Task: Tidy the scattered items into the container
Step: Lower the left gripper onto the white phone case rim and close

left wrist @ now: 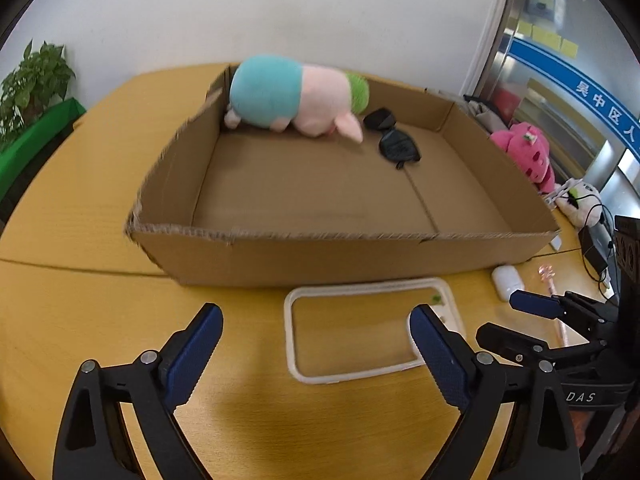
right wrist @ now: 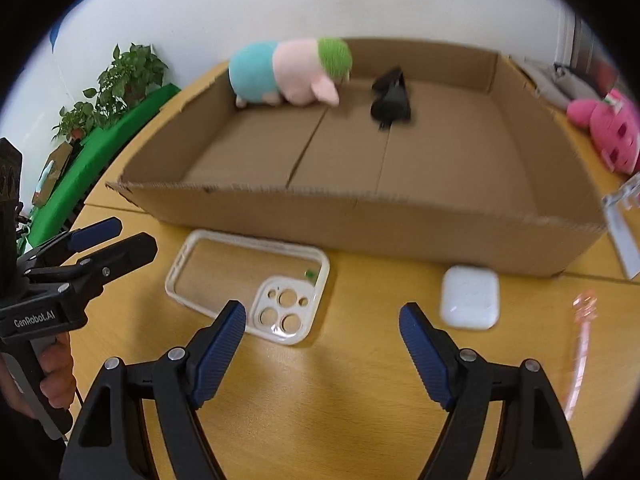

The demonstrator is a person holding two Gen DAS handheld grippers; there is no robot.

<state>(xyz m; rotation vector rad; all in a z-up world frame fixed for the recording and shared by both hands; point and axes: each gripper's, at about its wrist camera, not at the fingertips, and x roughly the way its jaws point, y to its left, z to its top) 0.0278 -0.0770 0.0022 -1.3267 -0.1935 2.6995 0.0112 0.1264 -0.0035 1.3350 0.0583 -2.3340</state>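
Before the box's (left wrist: 320, 256) near wall on the table (right wrist: 340, 380), a phone case (right wrist: 248, 280), earbud case (right wrist: 470, 298) and pink stick (right wrist: 578, 356) lie scattered; both grippers, left (left wrist: 316, 344) and right (right wrist: 322, 344), hover released, while plush (left wrist: 288, 94) and sunglasses (left wrist: 394, 136) occupy the box's far end.

Potted plant (right wrist: 120, 80), green cloth (right wrist: 100, 160), wooden table (right wrist: 340, 400), white wall (left wrist: 320, 12)
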